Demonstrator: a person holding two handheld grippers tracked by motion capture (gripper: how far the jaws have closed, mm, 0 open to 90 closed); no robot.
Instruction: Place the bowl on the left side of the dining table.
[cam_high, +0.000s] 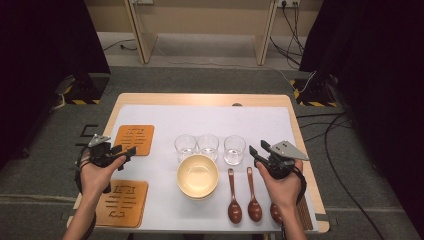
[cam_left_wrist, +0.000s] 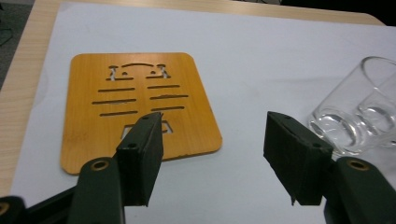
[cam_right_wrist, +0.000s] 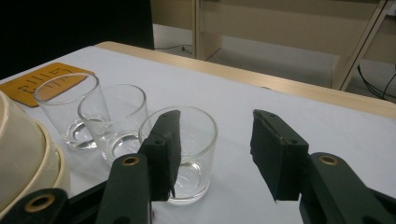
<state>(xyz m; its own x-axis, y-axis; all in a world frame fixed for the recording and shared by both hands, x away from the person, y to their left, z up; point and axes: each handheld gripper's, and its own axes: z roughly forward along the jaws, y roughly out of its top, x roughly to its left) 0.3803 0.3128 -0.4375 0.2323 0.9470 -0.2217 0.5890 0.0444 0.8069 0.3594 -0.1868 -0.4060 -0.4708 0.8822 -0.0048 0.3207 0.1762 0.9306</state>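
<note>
Jaws wide on both grippers, holding nothing, over the surface (cam_high: 165, 117).

Right gripper (cam_right_wrist: 215, 149) hovers nearest the rightmost glass (cam_right_wrist: 184, 154), just left of its gap; left gripper (cam_left_wrist: 212, 154) faces the far wooden mat (cam_left_wrist: 140, 107).

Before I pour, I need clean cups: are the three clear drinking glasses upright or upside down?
Upright. The three clear drinking glasses stand on thick bases, open rims upward.
</note>
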